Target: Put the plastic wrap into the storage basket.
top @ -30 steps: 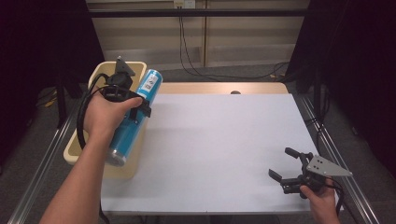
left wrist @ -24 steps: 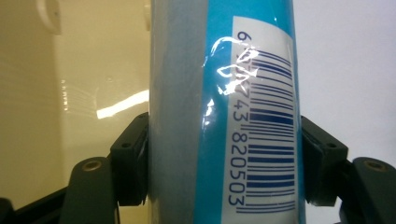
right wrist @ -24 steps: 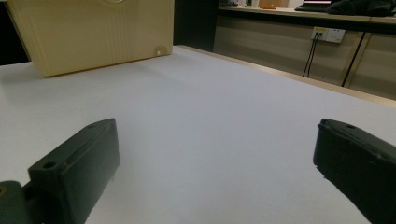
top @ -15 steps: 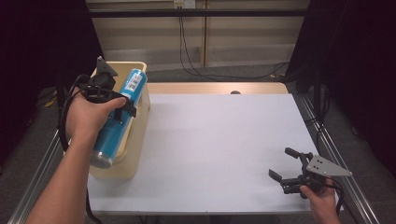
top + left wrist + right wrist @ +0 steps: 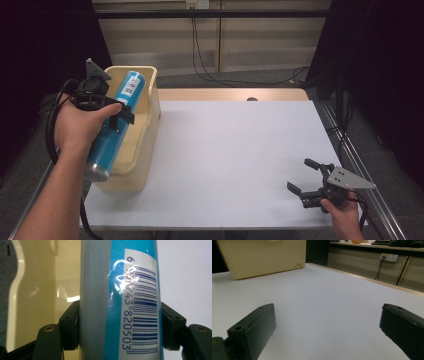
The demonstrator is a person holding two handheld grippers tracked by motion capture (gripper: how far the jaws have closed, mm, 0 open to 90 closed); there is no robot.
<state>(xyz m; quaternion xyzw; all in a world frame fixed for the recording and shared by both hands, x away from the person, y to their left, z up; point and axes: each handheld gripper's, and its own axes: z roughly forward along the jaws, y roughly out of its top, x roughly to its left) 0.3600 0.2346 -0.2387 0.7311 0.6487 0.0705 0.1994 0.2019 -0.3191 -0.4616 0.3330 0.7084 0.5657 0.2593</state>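
Observation:
A long blue cylinder (image 5: 116, 120) with a barcode label (image 5: 141, 305) hangs lengthwise over the cream plastic bin (image 5: 145, 135) at the table's left edge. My left gripper (image 5: 117, 117) is shut on the cylinder's middle; in the left gripper view both black jaws press its sides (image 5: 120, 322). The cylinder's silver end cap (image 5: 94, 172) points toward the person. My right gripper (image 5: 304, 176) rests low at the table's front right corner, jaws wide open with nothing between them (image 5: 327, 322).
A white tabletop (image 5: 235, 150) spreads between the bin and the right gripper. The bin's outer wall (image 5: 262, 257) shows far off in the right gripper view. Metal rails run along the table's right side (image 5: 350, 150). Cables hang at the back wall (image 5: 200, 55).
The left hand has carried the cylinder leftward and a bit nearer, from over the bin's right wall to above the bin's inside. The right gripper has stayed put.

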